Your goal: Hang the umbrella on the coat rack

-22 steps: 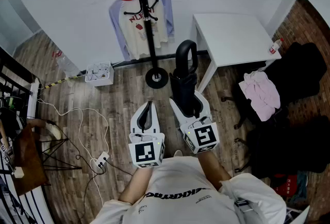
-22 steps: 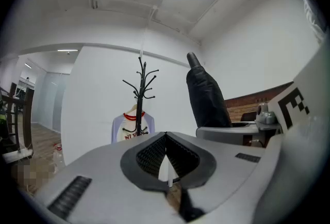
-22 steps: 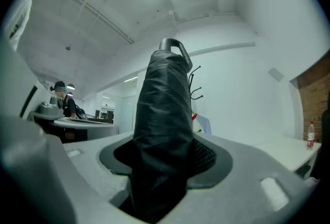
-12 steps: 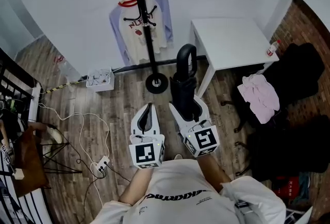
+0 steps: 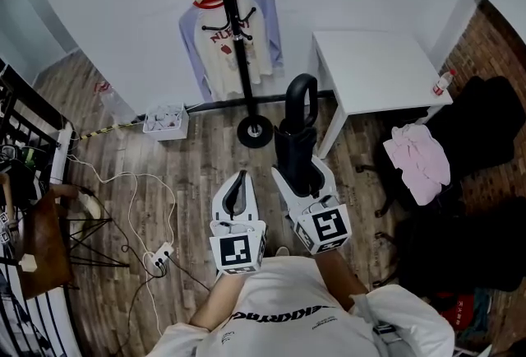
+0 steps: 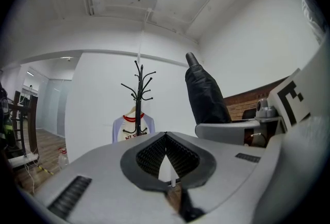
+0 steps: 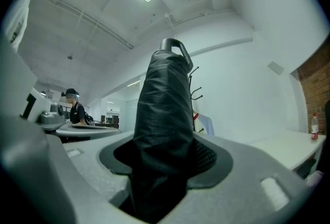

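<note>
Clamped low on its folded black fabric by the right gripper (image 5: 299, 169), jaws spread wide around the bundle and pressing on it: the umbrella (image 5: 294, 146). Runs lengthwise along those jaws, away from the person and tilted upward, with the looped handle (image 5: 300, 92) at the far end, aimed toward the wall. Held out over the wooden floor (image 5: 189, 174), just right of the coat rack (image 5: 233, 18) and apart from it. Just beside on the left, at the same reach, the left gripper (image 5: 240, 179): jaws brought together, nothing between them. On the rack, only a cream shirt (image 5: 215, 51) with lilac sleeves, draped behind the pole; upper hooks bare. Close on the right, a white desk (image 5: 374, 67), its near corner leg beside the umbrella. Farther right, a dark chair (image 5: 485, 113) with a pink cloth (image 5: 419, 162). To the left, a white basket (image 5: 166, 121) against the wall and loose cables (image 5: 131, 199).
</note>
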`<state>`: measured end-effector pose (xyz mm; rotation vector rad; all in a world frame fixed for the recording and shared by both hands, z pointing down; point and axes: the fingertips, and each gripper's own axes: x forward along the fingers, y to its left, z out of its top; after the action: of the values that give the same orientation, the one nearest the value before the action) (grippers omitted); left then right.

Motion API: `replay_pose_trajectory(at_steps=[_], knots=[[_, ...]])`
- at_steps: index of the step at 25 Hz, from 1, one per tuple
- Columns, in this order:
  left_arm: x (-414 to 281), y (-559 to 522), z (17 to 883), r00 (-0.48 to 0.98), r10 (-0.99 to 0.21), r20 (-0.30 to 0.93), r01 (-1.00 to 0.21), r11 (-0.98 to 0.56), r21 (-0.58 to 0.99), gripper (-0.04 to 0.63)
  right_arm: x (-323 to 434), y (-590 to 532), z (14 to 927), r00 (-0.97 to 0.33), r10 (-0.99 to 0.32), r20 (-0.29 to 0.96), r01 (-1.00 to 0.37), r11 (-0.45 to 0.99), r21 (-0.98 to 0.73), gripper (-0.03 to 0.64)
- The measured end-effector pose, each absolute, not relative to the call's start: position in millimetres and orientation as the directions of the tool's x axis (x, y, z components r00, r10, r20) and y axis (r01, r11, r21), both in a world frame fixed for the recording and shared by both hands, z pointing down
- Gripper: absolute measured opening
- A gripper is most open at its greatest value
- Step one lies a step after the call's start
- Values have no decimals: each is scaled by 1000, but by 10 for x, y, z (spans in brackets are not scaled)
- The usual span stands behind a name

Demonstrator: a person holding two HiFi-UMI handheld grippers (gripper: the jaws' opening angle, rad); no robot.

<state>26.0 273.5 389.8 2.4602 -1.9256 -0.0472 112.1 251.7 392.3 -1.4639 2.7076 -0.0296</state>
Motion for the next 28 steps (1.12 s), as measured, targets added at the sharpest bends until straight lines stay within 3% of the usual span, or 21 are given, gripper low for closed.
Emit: replay_pose_trajectory(at_steps=[13,28], knots=[[18,2033,4155,257,-966,-29,-964,-258,61,-2,786,1890,4059,-568,-822,-36,-822,569,-14,256],[-512,128,3959,340,-940,-23,-936,-340,84,-3,289,56,3792,-498,-866,-42,-867,499,4,256]])
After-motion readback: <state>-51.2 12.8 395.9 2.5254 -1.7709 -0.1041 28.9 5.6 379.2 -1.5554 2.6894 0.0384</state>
